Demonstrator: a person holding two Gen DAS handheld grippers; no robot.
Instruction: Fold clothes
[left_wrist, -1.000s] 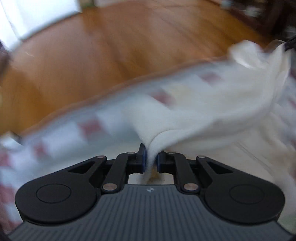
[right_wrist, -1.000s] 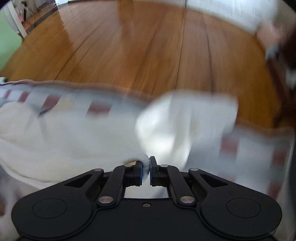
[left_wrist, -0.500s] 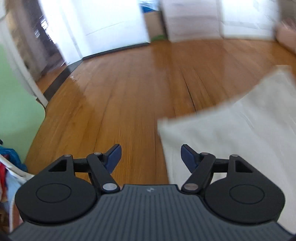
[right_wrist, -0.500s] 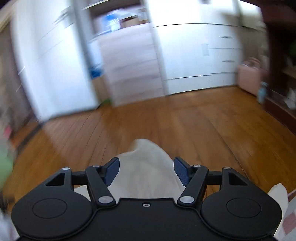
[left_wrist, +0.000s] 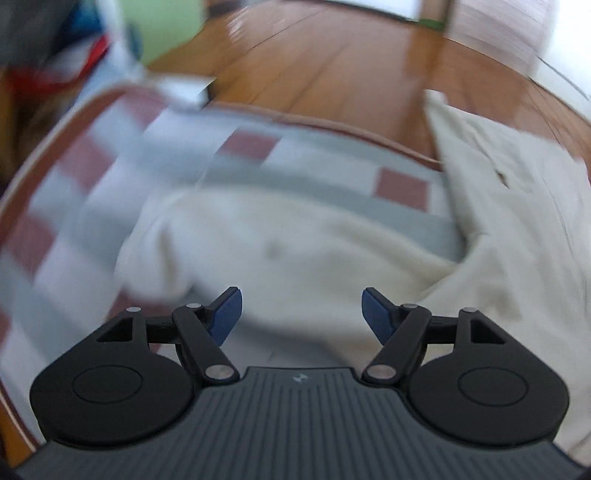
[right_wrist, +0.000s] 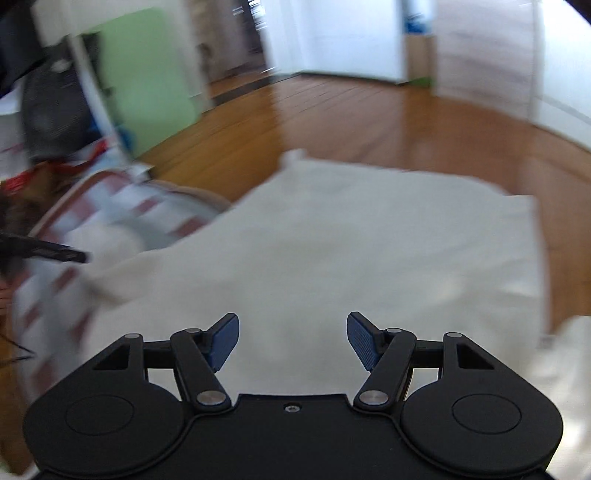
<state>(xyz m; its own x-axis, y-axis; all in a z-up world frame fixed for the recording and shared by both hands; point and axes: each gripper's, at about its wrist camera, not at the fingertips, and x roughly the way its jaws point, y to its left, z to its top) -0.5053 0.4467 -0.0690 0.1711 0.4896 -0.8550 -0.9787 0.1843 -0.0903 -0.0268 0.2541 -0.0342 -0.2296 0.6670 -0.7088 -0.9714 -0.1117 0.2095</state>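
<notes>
Left gripper (left_wrist: 301, 314) and right gripper (right_wrist: 292, 341) — fingers spread wide, holding nothing — above the cream garment (right_wrist: 351, 236)

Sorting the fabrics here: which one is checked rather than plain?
The table cover, with red and grey squares; the cream garment lying on it is plain.

Cream-white garment (left_wrist: 303, 251): plain, no print, lying over the checked cloth and past its far edge onto the floor. Checked cloth (left_wrist: 251, 147): squares of pale grey, white and dull brick red, with a thin brown border along its edge. Floor (left_wrist: 332, 70): warm honey-brown wood planks with darker seams. Left gripper (left_wrist: 301, 314): black body with a ribbed dark grey top; fingers (left_wrist: 225, 314) with blue pads. Right gripper (right_wrist: 292, 339): black body; fingers (right_wrist: 360, 341) with blue ridged pads. Panel (right_wrist: 147, 70) beyond the cloth's left corner: pale green.
</notes>
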